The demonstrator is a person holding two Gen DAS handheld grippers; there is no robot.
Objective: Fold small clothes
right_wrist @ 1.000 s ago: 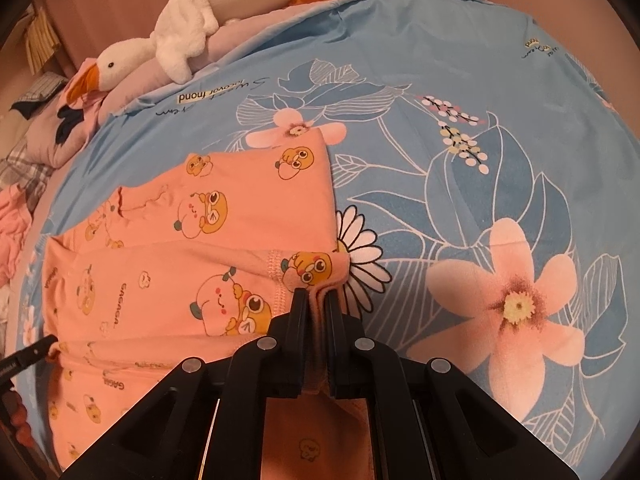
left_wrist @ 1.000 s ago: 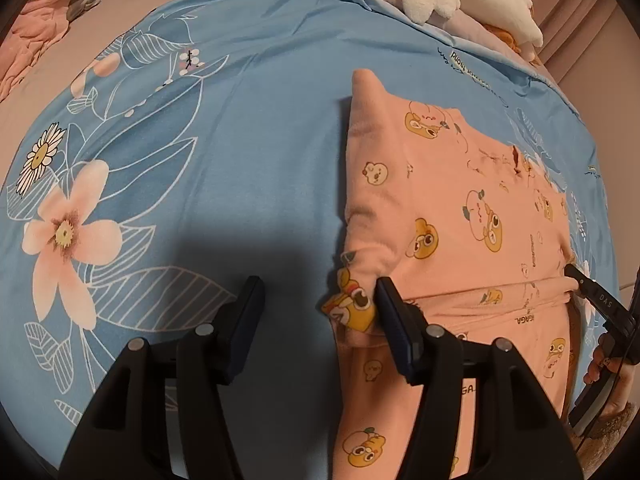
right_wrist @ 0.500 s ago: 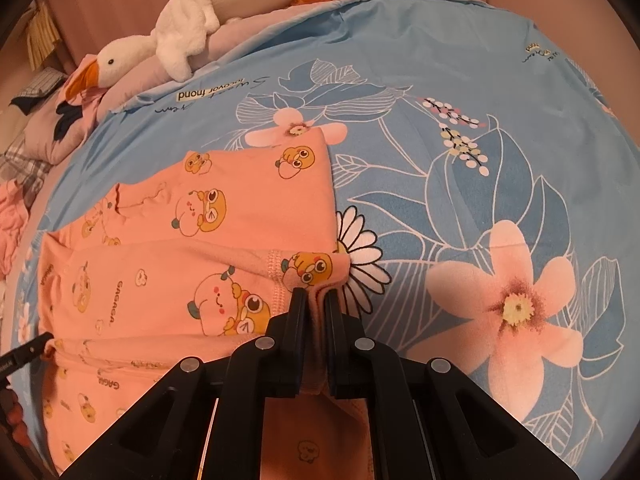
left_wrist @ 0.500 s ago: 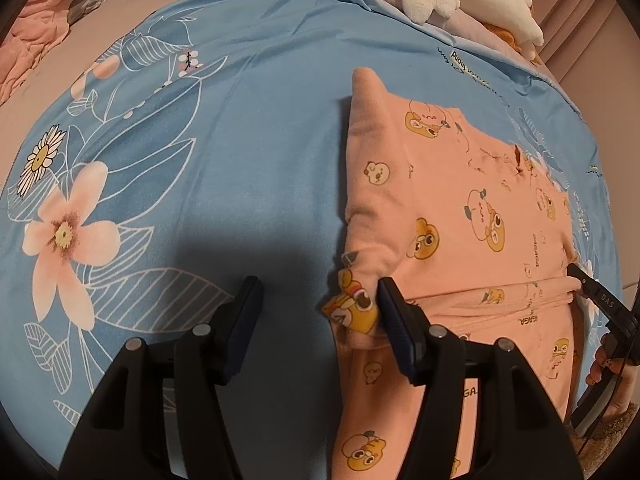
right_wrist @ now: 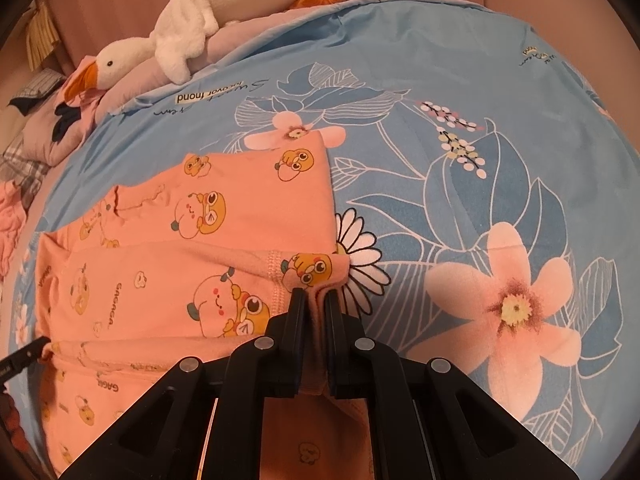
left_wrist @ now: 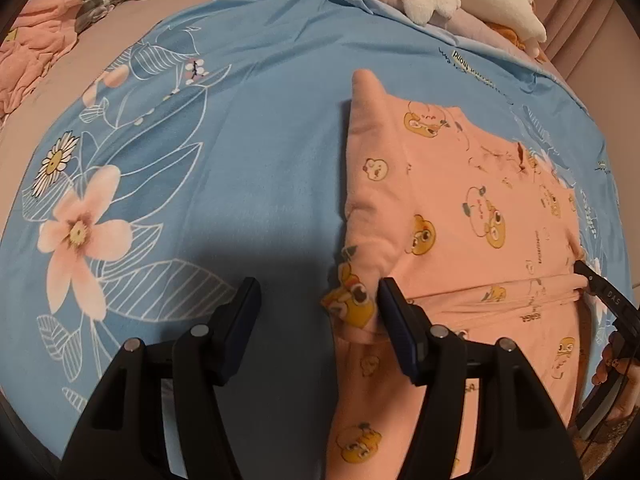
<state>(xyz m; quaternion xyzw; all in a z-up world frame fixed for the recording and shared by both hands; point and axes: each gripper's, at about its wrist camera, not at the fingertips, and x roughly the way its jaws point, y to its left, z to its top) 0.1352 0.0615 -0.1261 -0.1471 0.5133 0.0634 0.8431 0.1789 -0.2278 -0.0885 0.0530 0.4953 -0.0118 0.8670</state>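
Observation:
A small pink garment (left_wrist: 460,216) printed with cartoon ducks lies on a blue floral sheet (left_wrist: 240,140). Its sleeves are folded in over the body. My left gripper (left_wrist: 316,308) is open, its right finger beside the folded left cuff (left_wrist: 352,300), its left finger over bare sheet. My right gripper (right_wrist: 314,312) is shut on the garment's right edge (right_wrist: 316,272) below the folded cuff. The garment (right_wrist: 180,240) spreads to the left in the right wrist view. The right gripper's tip (left_wrist: 600,292) shows at the far right in the left wrist view.
A white plush goose (right_wrist: 192,28) lies on pink bedding (right_wrist: 248,28) beyond the sheet's far edge. Crumpled pink and checked clothes (left_wrist: 36,48) sit at the far left. The sheet (right_wrist: 500,200) stretches to the right of the garment.
Almost nothing has moved. Both grippers hold their places, the left open and the right shut on the garment.

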